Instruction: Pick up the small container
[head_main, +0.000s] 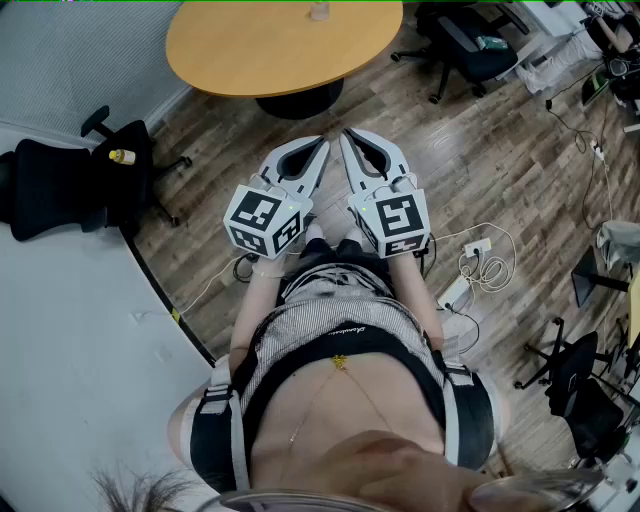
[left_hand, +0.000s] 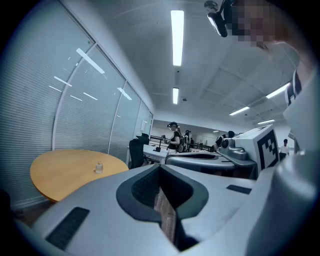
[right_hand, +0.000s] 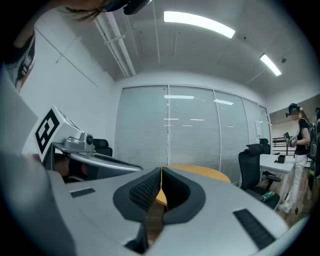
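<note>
at far left a black mesh-backed office chair (head_main: 55, 185) stands where pale carpet meets the plank floor (head_main: 500, 160), which has a wood-grain finish. next comes a round table (head_main: 240, 55) with a smooth honey-coloured wooden top on a dark pedestal. the small container (head_main: 319, 11), a clear little bottle shape with a cap, stands upright on that top, well apart from both grippers.

the left gripper (head_main: 323, 143) is a tapered shell of matte grey-white plastic with a black-and-white marker cube at its back. its ribbed black pads (left_hand: 145, 187) are brought together at the tips with nothing between them. the right gripper (head_main: 346, 135), just beside it, has the same shape, and its dark textured fingers (right_hand: 142, 192) also meet tip to tip, empty.

further right a white power strip (head_main: 476, 247) lies on the planks with looped cable, and a second chair (head_main: 465, 45) in black sits near the top.
</note>
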